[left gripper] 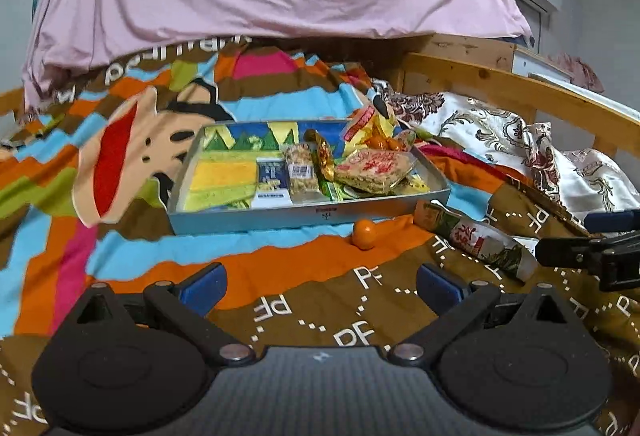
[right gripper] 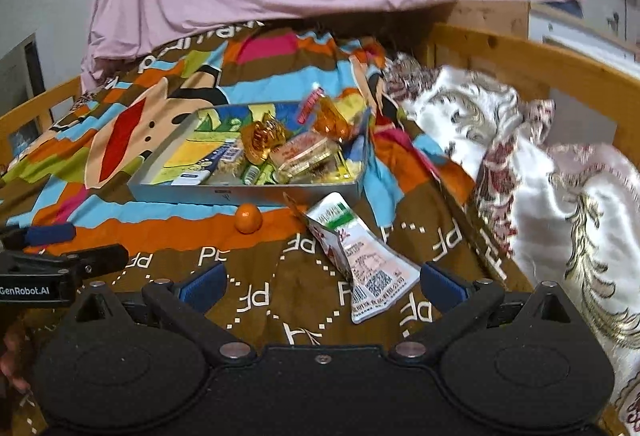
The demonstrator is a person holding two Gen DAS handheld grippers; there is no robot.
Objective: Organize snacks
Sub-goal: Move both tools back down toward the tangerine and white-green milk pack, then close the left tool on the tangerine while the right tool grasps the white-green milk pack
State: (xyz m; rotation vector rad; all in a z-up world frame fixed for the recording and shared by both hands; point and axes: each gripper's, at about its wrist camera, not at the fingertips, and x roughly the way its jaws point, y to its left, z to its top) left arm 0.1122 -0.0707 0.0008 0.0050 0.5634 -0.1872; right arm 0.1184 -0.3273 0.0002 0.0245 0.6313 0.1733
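Left wrist view shows most snacks already piled in the shallow grey metal tray [left gripper: 308, 218] on the patterned bedspread [left gripper: 280, 276], while 1 small orange sweet [left gripper: 365, 233] and 1 white-and-green packet [left gripper: 476, 238] lie outside it, both the left gripper [left gripper: 320, 286] and the right gripper [right gripper: 320, 286] wide open and empty.

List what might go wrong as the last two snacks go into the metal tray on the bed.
1. The small round orange snack sits loose on soft, rumpled bedding; open fingers closing on it may nudge it into rolling away.
2. The flat white and green packet lies crumpled and partly raised, so a grip may slip.
3. The grey metal tray is piled high at its right end; additions there could spill over.
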